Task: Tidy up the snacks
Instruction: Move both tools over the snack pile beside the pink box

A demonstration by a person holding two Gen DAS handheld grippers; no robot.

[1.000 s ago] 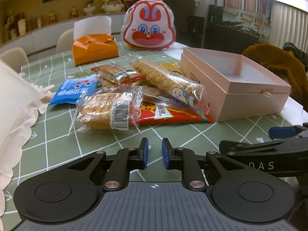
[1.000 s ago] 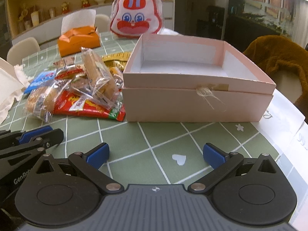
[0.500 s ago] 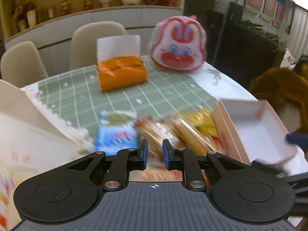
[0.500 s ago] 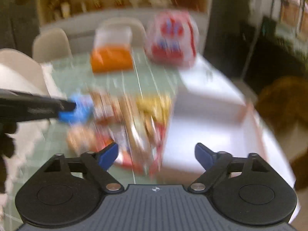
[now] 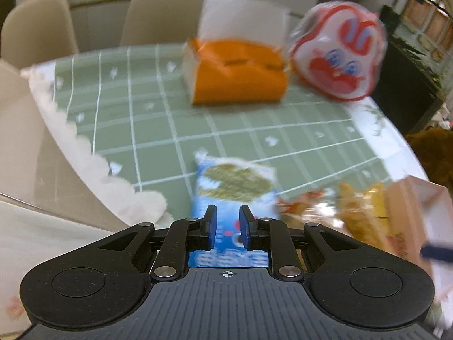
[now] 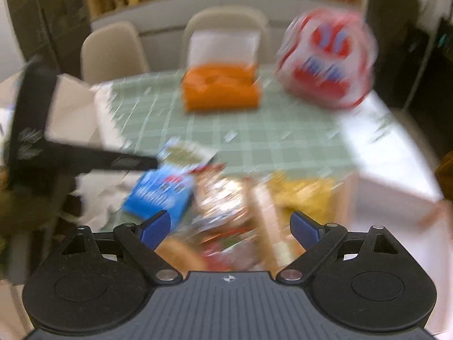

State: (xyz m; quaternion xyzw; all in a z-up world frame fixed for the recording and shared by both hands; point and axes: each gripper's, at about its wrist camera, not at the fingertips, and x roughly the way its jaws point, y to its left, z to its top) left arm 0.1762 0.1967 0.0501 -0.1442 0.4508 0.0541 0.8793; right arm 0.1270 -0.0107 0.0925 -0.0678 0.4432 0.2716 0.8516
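The left gripper (image 5: 228, 228), jaws narrow and empty, hangs over the blue snack packet (image 5: 233, 198), likely lining up a pick. The right gripper (image 6: 232, 225) gapes wide above the heaped snacks (image 6: 226, 212), holding nothing; the pink box (image 5: 416, 212) waits beside them.

The blue snack packet (image 5: 232, 187) at centre frame is glossy plastic film. The green tablecloth (image 5: 147, 107) looks matt, and the orange tissue box (image 5: 237, 82) above it seems smooth paper card.
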